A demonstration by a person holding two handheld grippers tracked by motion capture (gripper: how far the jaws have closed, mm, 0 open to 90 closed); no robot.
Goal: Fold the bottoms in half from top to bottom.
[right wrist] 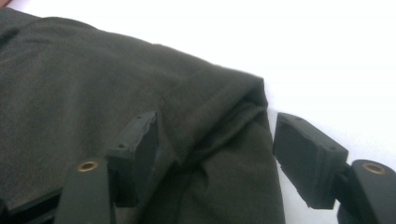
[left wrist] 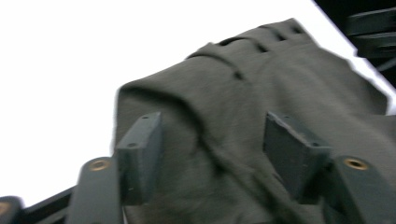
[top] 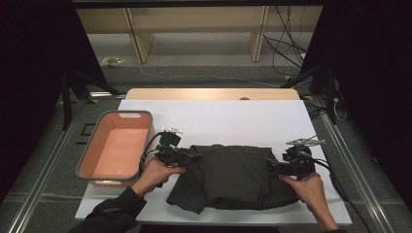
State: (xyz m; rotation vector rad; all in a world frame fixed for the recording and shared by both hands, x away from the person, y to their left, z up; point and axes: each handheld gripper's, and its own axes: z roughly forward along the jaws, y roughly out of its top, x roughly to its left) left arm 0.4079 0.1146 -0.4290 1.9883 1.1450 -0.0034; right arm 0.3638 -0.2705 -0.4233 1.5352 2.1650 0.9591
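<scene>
A dark olive-grey folded cloth garment (top: 233, 177) lies on the white sheet-covered surface (top: 218, 116), toward the person's edge of it, its folds bunched at both ends. Just left of the garment stands a salmon-pink rectangular plastic tub with a grey rim (top: 92, 145); its inside shows only its bare pink floor. The left gripper (top: 192, 157) sits at the garment's left end, between garment and tub, held in the person's left hand (top: 155, 174). In the left gripper view its jaws stand apart, released, with a rumpled fold of the garment (left wrist: 243, 130) lying between them and neither pad pressing on it. The right gripper (top: 274, 167) is at the garment's right end, held in the right hand (top: 311, 191). In the right gripper view its jaws are likewise spread, with the garment's folded corner (right wrist: 219, 135) between them; one pad is against the cloth's edge, the other stands clear over the white surface (right wrist: 336, 70).
</scene>
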